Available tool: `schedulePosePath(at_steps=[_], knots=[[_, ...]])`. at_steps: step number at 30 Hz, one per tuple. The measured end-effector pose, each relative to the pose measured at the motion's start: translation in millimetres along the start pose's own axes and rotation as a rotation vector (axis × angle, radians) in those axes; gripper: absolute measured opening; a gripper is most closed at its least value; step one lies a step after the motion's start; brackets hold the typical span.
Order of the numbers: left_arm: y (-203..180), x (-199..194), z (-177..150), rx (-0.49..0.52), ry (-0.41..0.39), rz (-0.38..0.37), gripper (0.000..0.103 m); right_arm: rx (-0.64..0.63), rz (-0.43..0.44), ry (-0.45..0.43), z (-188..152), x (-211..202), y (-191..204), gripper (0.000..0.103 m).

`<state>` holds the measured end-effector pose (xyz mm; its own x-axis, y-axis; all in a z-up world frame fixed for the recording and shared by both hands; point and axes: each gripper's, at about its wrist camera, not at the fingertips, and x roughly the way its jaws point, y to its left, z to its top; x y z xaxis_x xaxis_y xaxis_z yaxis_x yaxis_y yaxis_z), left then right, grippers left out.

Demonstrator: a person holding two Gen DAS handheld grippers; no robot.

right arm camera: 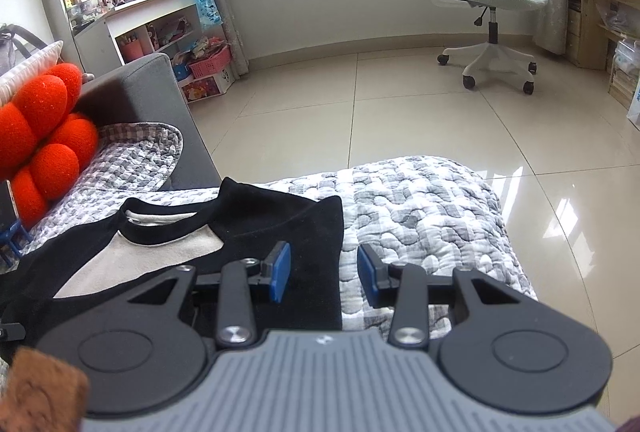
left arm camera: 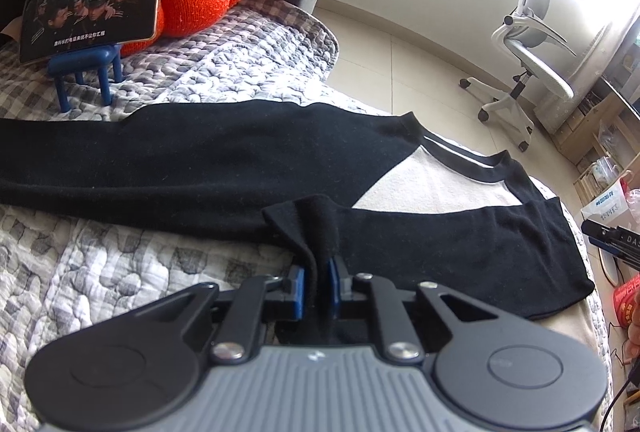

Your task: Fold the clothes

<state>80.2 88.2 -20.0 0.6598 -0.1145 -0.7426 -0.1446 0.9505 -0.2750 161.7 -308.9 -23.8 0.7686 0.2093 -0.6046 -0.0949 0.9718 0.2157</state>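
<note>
Left wrist view catches stuff the right one misses: a phone [left arm camera: 90,16] propped on a blue stand [left arm camera: 86,69], and the left tool [left arm camera: 316,284] clamped on a bunched black fold of the shirt [left arm camera: 200,167]. The shirt lies flat on the quilted bed [left arm camera: 120,280]. Right view shows the right tool [right arm camera: 324,272] tilted downward, pads apart over the shirt's edge, gripping nothing.

Left gripper [left arm camera: 316,282] jaws pinch a black sleeve [left arm camera: 316,228] of the shirt [left arm camera: 420,179] on the quilt [left arm camera: 120,272]
</note>
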Motion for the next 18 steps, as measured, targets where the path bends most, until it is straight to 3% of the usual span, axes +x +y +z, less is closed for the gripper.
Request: schedulePosePath(at_steps=[4, 9, 12, 13, 14, 15, 18], knots=[[0, -3, 1, 0.005, -0.013, 0.001, 0.011, -0.012, 0.005, -0.015, 6, 7, -1, 0.041], [2, -9, 3, -0.011, -0.048, -0.023, 0.01, 0.091, 0.046, -0.001, 11, 31, -15, 0.041], [2, -13, 5, -0.003, -0.074, -0.037, 0.01, 0.037, 0.045, 0.033, 6, 41, -8, 0.041], [2, -13, 6, -0.005, -0.077, -0.039, 0.01, 0.002, 0.038, 0.03, 5, 41, -4, 0.033], [2, -13, 6, -0.006, -0.08, -0.036, 0.01, -0.03, 0.03, 0.027, 4, 40, 0, 0.01], [2, -13, 7, -0.005, -0.082, -0.03, 0.01, -0.024, 0.026, 0.008, 6, 38, -1, 0.005], [1, -14, 9, 0.0, -0.099, -0.018, 0.01, 0.007, 0.019, -0.044, 11, 32, -4, 0.005]])
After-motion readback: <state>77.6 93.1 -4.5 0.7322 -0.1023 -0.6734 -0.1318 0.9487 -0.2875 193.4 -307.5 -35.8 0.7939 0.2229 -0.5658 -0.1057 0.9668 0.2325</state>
